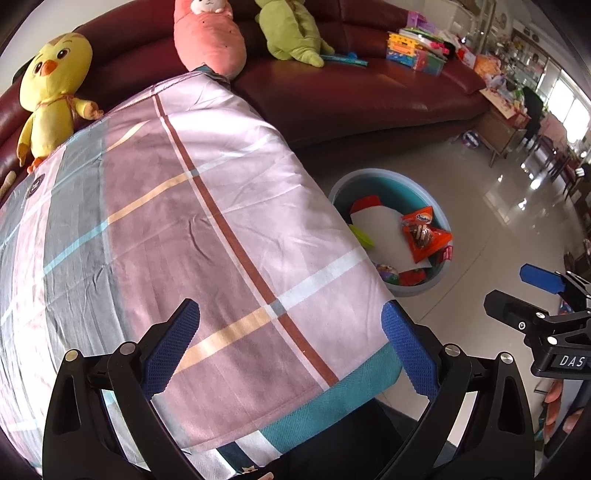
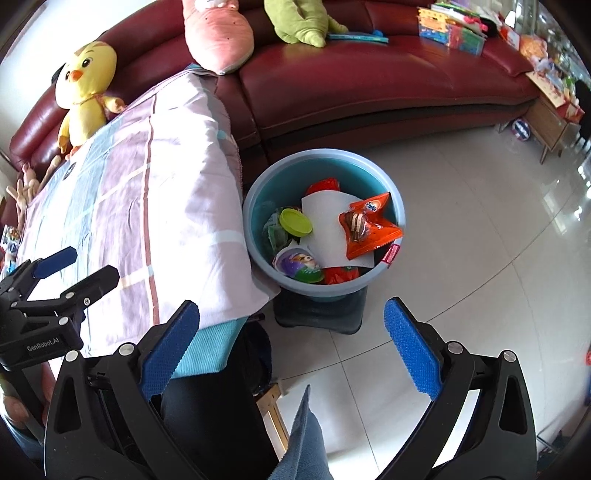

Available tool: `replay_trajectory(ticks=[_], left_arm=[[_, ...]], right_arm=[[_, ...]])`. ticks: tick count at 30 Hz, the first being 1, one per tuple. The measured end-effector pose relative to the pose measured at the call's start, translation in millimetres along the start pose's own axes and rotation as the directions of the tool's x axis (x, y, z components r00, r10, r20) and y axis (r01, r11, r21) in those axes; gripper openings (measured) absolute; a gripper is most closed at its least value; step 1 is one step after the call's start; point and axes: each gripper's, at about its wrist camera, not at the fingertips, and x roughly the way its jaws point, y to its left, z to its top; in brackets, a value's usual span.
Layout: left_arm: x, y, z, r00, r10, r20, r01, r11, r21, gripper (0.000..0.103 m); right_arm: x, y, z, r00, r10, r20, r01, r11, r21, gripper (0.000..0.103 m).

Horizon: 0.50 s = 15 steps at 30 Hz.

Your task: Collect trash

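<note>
A blue round bin (image 2: pixel 258 192) stands on the floor beside the cloth-covered table (image 2: pixel 147 206). It holds an orange snack bag (image 2: pixel 369 230), a white sheet (image 2: pixel 325 229), a green lid (image 2: pixel 295 222), a purple wrapper and red wrappers. It also shows in the left wrist view (image 1: pixel 424 188). My left gripper (image 1: pixel 291 343) is open and empty over the plaid cloth (image 1: pixel 184 229). My right gripper (image 2: pixel 291 343) is open and empty, above the floor in front of the bin. Each gripper shows in the other's view: right (image 1: pixel 517 291), left (image 2: pixel 74 269).
A dark red sofa (image 2: pixel 369 81) runs behind, with a yellow chick toy (image 2: pixel 85 92), a pink plush (image 2: pixel 218 33), a green plush (image 2: pixel 299 22) and boxes (image 2: pixel 450 33). The bin sits on a dark stool (image 2: pixel 317 314). Tiled floor (image 2: pixel 480 229) lies to the right.
</note>
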Motion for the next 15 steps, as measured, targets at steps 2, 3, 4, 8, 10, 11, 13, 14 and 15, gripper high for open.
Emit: replay_trajectory(ticks=[2, 3, 4, 8, 10, 11, 13, 14, 15], left_arm=[[-4, 1, -3, 1.0, 0.009, 0.004, -0.009, 1.0, -0.006, 0.099], [-6, 2, -5, 1.0, 0.012, 0.006, -0.012, 1.0, -0.008, 0.099], [-8, 3, -6, 1.0, 0.015, 0.009, -0.015, 1.0, -0.01, 0.099], [-12, 5, -9, 1.0, 0.026, 0.017, -0.026, 1.0, -0.017, 0.099], [-11, 7, -9, 1.0, 0.026, 0.013, -0.026, 0.999, -0.025, 0.099], [-10, 8, -9, 1.0, 0.026, 0.01, -0.025, 0.999, -0.029, 0.099], [-8, 9, -9, 1.0, 0.022, 0.002, -0.022, 0.999, -0.035, 0.099], [-8, 10, -9, 1.0, 0.021, 0.001, -0.021, 0.999, -0.039, 0.099], [-8, 10, -9, 1.0, 0.02, -0.001, -0.02, 0.999, -0.043, 0.099]], right_arm=[[0, 0, -4, 1.0, 0.005, 0.001, -0.005, 1.0, 0.001, 0.096], [-1, 0, -6, 1.0, 0.01, 0.001, -0.01, 1.0, 0.003, 0.096], [-1, 0, -8, 1.0, 0.012, 0.001, -0.012, 1.0, 0.003, 0.096], [-3, 0, -12, 1.0, -0.001, 0.007, 0.001, 1.0, -0.004, 0.096], [-2, 0, -13, 1.0, 0.006, 0.002, -0.006, 1.0, -0.002, 0.096], [-1, 0, -13, 1.0, 0.012, -0.001, -0.012, 1.0, -0.001, 0.096], [-1, 0, -13, 1.0, 0.022, -0.002, -0.022, 1.0, -0.002, 0.096], [-1, 1, -12, 1.0, 0.026, 0.0, -0.026, 1.0, -0.004, 0.096], [-2, 2, -12, 1.0, 0.026, 0.002, -0.026, 1.0, -0.007, 0.096]])
